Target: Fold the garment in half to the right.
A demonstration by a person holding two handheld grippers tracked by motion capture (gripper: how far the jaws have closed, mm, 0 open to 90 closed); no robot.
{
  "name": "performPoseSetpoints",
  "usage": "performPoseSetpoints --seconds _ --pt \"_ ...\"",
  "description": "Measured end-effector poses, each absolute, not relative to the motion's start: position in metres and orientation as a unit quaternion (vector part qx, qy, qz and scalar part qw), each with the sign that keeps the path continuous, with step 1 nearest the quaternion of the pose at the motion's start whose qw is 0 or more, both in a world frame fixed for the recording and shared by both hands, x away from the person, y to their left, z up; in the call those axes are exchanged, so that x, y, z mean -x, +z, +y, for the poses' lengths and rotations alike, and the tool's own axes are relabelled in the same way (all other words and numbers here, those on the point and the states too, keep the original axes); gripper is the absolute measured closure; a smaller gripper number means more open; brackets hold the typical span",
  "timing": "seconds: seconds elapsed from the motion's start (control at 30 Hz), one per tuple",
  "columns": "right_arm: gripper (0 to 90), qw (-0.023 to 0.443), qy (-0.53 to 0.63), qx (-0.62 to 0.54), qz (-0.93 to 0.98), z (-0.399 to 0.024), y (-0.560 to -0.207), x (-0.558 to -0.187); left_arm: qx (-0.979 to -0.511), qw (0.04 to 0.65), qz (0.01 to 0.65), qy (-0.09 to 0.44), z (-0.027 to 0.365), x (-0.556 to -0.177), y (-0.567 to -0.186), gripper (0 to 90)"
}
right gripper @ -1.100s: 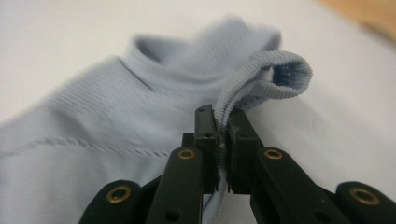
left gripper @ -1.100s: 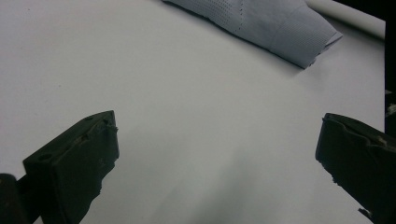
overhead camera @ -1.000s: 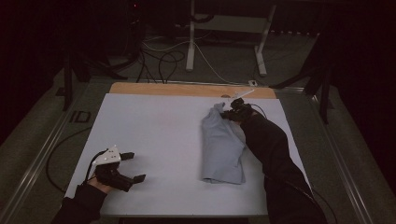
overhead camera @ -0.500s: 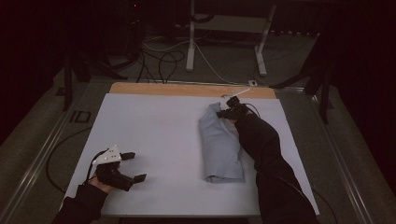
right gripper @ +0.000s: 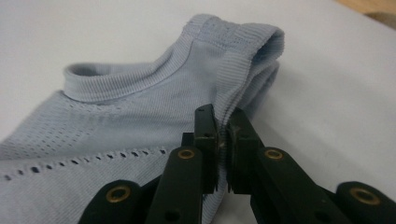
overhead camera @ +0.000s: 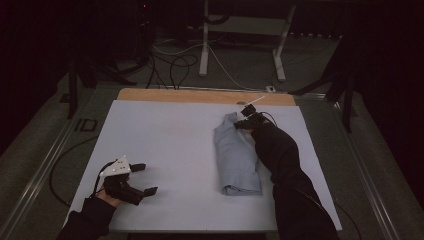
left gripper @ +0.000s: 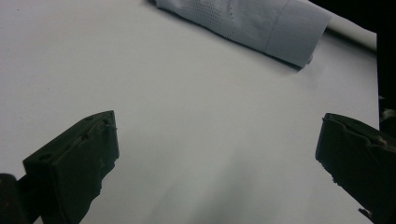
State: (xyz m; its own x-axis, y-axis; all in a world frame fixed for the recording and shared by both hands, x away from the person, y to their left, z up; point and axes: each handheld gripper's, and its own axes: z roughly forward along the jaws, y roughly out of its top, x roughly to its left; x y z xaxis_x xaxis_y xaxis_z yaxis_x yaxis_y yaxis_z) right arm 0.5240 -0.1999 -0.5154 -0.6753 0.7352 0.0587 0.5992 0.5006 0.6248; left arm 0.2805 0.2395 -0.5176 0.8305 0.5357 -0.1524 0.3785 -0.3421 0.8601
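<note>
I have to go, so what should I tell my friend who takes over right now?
Right hand-held gripper: shut on the light blue shirt, pinching a fold of fabric near the collar at the far end.
Left hand-held gripper: open, holding nothing, low over the white table cover at the near left.
Shirt: lies folded into a long narrow strip, right of centre, collar end away from the person.
Done: it looks folded lengthwise already.
Left: probably folding it shorter, perhaps bringing the pinched collar end toward the near hem, then letting go.

Dim high view, dark surroundings, white counter (overhead camera: pixel 165 145) brightest — gripper views evenly lit, soft shadows, near jaws slightly blurred
</note>
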Motion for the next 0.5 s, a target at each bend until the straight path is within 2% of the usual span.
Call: performPoseSetpoints --seconds 0.1,0.13,0.17,0.2,0.5 --pt "84.3 0.108 0.315 -0.391 0.858 -0.199 -0.516 -0.524 -0.816 0.499 0.280 0.079 0.240 -0.281 -0.518 0.6" --pt "81.6 0.108 0.314 -0.392 0.858 -0.199 -0.517 -0.524 -0.817 0.498 0.281 0.078 0.240 -0.281 -0.519 0.6" --pt "67.9 0.118 0.310 -0.399 0.855 -0.199 -0.516 -0.524 -0.816 0.498 0.282 0.077 0.240 -0.281 -0.519 0.6" --pt "59.8 0.120 0.310 -0.398 0.855 -0.199 -0.515 -0.524 -0.816 0.498 0.282 0.076 0.240 -0.281 -0.519 0.6" --pt "19.7 0.108 0.344 -0.389 0.848 -0.201 -0.492 -0.514 -0.817 0.499 0.279 0.079 0.239 -0.280 -0.517 0.6"
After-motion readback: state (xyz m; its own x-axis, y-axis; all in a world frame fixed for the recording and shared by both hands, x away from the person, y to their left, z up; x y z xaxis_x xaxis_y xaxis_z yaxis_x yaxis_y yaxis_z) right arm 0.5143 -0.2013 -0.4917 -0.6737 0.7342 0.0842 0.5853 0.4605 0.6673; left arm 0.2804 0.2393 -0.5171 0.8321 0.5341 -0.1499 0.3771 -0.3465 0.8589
